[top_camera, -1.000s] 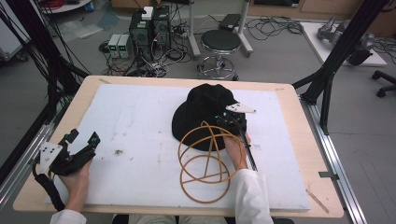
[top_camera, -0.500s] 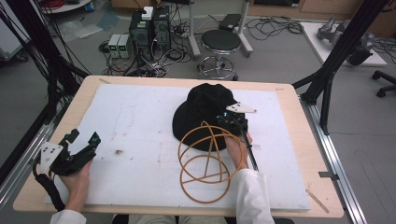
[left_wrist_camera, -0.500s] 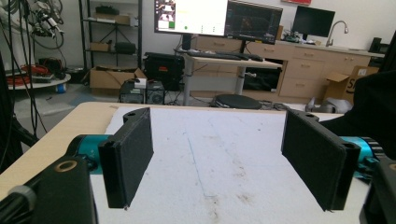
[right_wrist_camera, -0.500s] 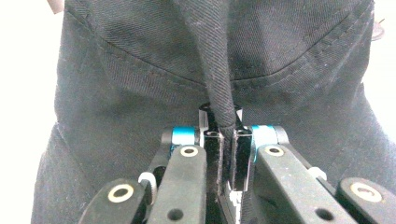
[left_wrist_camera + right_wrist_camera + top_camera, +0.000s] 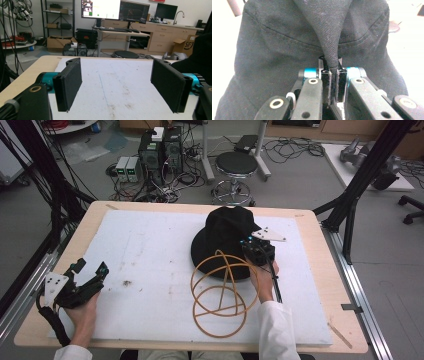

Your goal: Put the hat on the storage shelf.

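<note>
A black bucket hat (image 5: 227, 232) lies brim-down on the white mat, its brim overlapping a tan wire-hoop frame (image 5: 220, 292) just beside it.

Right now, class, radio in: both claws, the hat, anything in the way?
Left claw open, low over the white mat. Right claw shut on black hat, pinching a fold. Wire hoop stand overlaps the hat's near edge.

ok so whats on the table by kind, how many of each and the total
black hat: 1
tan wire-ring frame: 1
white mat covering the table: 1
hand-held grippers: 2, the left gripper with jaws open, the right gripper with jaws shut on a fold of the hat
total: 5
</note>
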Tool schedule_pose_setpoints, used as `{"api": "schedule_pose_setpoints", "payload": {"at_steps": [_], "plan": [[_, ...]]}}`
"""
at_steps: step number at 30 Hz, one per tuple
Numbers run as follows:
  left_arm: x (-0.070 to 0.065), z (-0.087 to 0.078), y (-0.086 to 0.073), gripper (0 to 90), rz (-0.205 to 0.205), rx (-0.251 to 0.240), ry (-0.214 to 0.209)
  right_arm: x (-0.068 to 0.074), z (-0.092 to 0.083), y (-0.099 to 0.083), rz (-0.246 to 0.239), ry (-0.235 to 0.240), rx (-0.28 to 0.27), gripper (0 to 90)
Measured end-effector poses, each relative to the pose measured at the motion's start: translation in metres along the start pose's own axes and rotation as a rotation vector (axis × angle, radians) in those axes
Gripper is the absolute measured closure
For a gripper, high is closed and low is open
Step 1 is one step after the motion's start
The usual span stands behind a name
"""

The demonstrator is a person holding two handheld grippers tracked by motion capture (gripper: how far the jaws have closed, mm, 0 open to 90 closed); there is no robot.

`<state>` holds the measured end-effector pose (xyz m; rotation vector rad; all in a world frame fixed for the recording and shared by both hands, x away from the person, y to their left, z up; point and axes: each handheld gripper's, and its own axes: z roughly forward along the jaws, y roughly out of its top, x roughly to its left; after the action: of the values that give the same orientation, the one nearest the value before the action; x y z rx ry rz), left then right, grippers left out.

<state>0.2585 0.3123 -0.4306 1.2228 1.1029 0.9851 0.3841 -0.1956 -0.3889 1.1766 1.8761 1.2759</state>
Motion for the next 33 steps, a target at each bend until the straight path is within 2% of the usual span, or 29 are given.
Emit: {"api": "schedule_pose_setpoints", "payload": {"at_steps": [1, 2, 8, 15, 21, 26, 33], "plan": [[0.000, 0.000, 0.000, 25.2, 0.000, 0.000, 0.000, 0.000, 0.000, 0.000, 0.000, 0.000, 0.000, 87.6], [0.000, 0.000, 0.000, 25.1, 0.000, 0.001, 0.000, -0.003, -0.006, 0.003, 0.024, -0.005, -0.024, 87.6], [0.000, 0.000, 0.000, 25.1, 0.008, -0.002, 0.004, -0.014, -0.018, 0.007, 0.066, -0.017, -0.092, 87.5], [-0.001, 0.001, -0.001, 25.1, 0.012, 0.004, 0.002, -0.020, -0.030, 0.011, 0.081, -0.033, -0.159, 87.5], [-0.001, 0.003, -0.002, 25.2, 0.002, 0.009, -0.019, -0.024, -0.040, 0.014, 0.093, -0.034, -0.216, 87.5], [-0.002, 0.004, -0.002, 25.1, 0.006, 0.015, -0.024, -0.028, -0.051, 0.022, 0.126, 0.005, -0.277, 87.4], [-0.002, 0.004, -0.003, 25.1, 0.005, 0.018, -0.026, -0.028, -0.063, 0.035, 0.122, 0.029, -0.342, 87.4]]}}
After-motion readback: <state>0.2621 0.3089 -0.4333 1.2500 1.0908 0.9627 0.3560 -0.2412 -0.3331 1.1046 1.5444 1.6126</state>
